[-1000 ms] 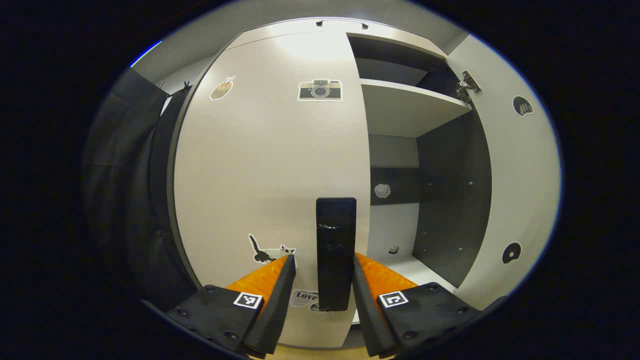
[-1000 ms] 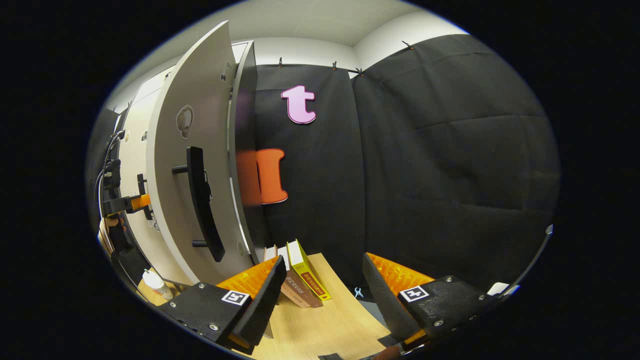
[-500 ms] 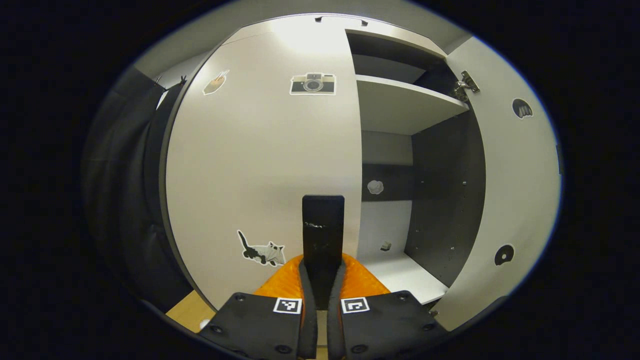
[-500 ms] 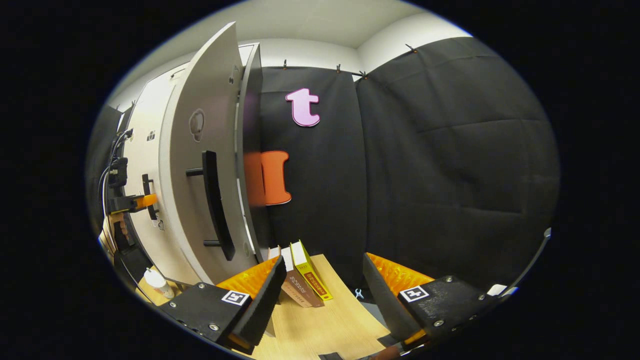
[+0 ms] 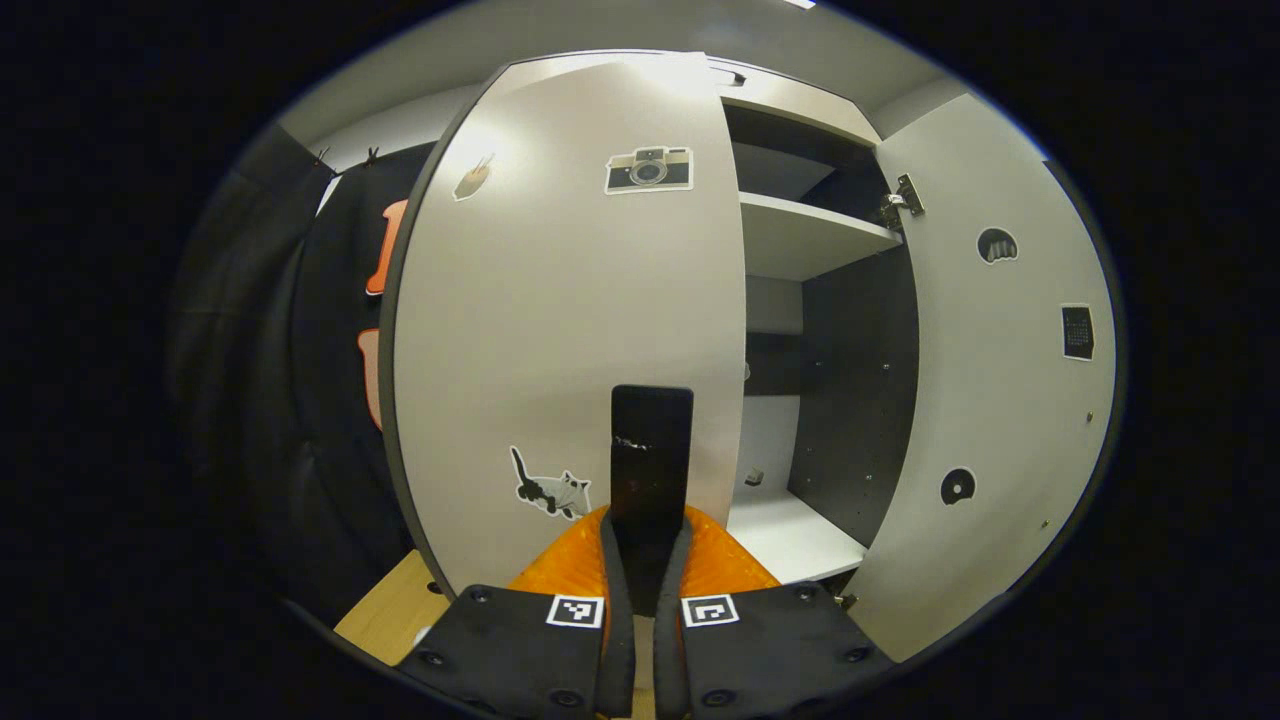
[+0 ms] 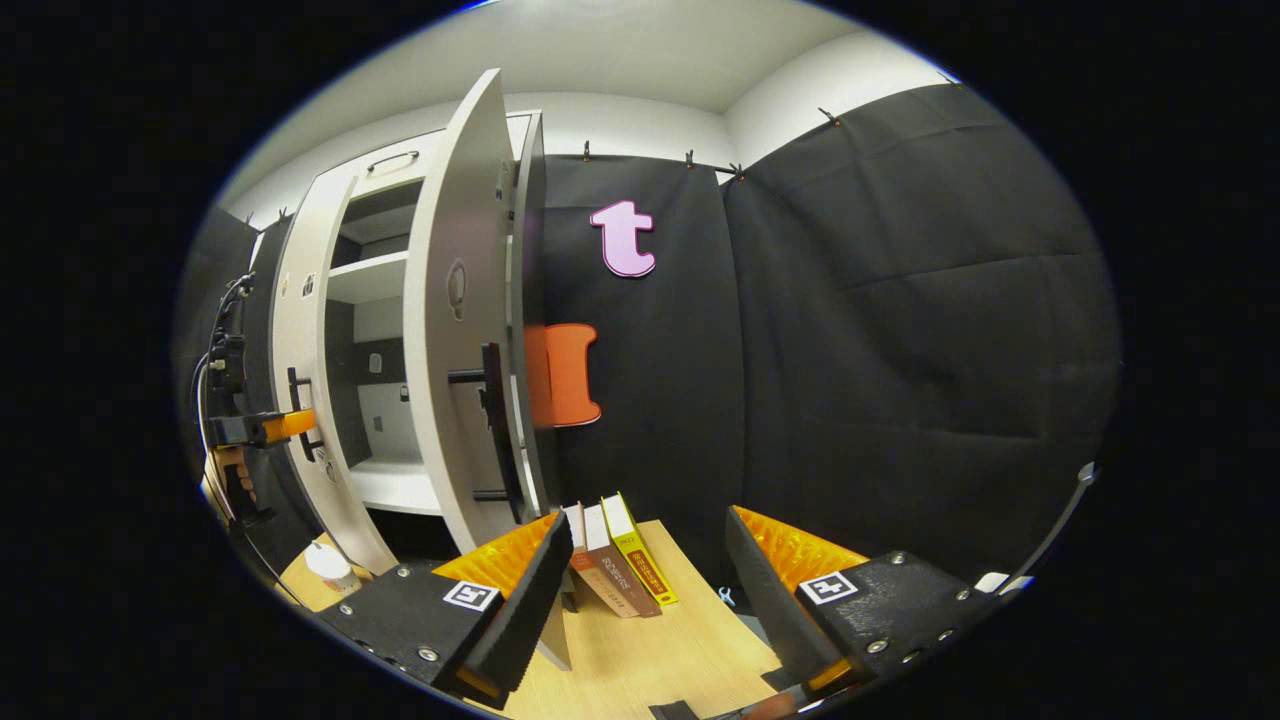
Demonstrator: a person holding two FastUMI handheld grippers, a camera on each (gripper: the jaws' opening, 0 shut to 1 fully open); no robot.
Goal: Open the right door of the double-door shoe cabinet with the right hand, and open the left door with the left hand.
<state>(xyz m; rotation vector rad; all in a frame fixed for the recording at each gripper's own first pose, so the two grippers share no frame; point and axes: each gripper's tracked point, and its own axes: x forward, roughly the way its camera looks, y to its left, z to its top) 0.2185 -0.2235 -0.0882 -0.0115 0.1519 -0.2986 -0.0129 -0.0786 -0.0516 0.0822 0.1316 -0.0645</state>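
So, left gripper [image 5: 640, 560] clamped on left door [image 5: 560, 330] handle [image 5: 651, 460], door partly swung out. Right gripper [image 6: 645, 580] gaping wide, holding nothing, right door [image 6: 455, 330] wide open.

The left tongs [image 5: 641, 560] cover the lower end of the door handle [image 5: 651, 450].

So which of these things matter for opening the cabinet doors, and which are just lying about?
Part of the job:
left door
its handle, clamped in the left gripper
right door, already open
right gripper, open

Lying about:
books
white bottle
stickers, such as the camera
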